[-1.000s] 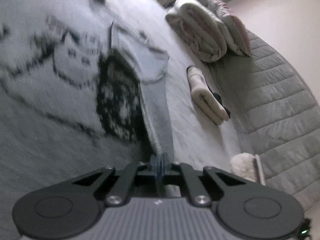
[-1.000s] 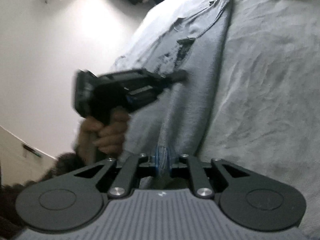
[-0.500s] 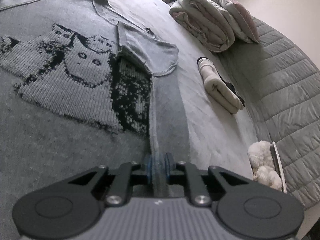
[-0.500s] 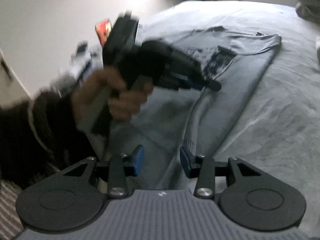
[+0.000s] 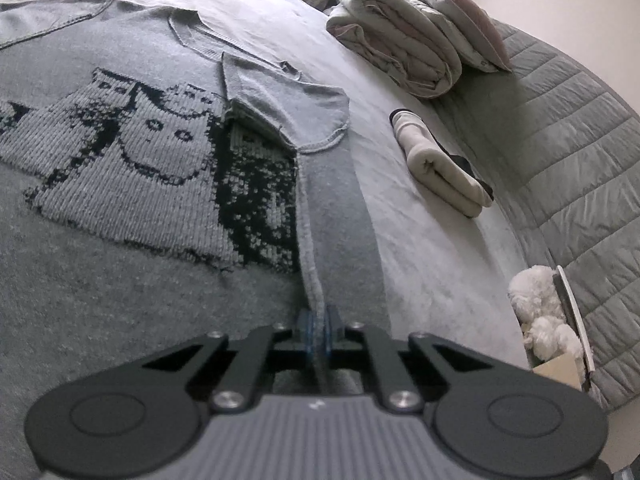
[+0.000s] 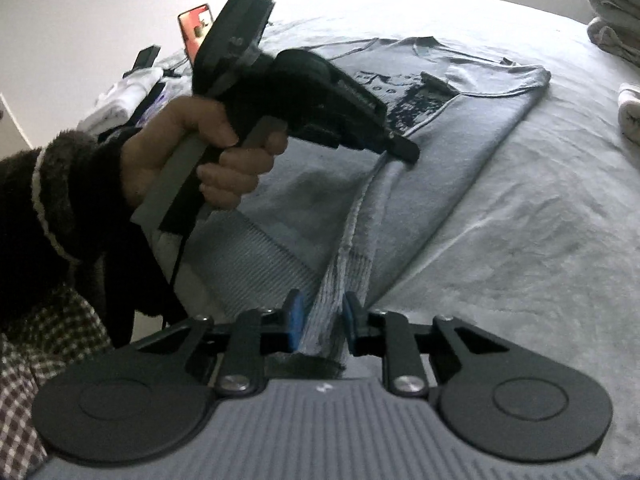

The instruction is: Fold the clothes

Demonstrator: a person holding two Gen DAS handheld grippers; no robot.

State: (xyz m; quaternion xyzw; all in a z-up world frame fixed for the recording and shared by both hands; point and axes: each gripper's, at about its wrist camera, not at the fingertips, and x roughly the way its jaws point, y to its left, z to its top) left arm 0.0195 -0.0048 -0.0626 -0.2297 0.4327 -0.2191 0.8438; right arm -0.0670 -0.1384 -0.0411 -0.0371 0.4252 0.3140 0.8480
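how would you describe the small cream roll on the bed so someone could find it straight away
Start at the quilted grey headboard and the big folded duvet stacked beside it. Nearer than the duvet, beside the grey sweater, lies the cream roll: far smaller, alone, dark fabric peeking beneath.

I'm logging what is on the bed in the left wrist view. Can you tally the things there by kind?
Grey sweater: 1
Folded duvet: 1
Pillow: 1
Folded cream garment: 1
White plush toy: 1
Total: 5
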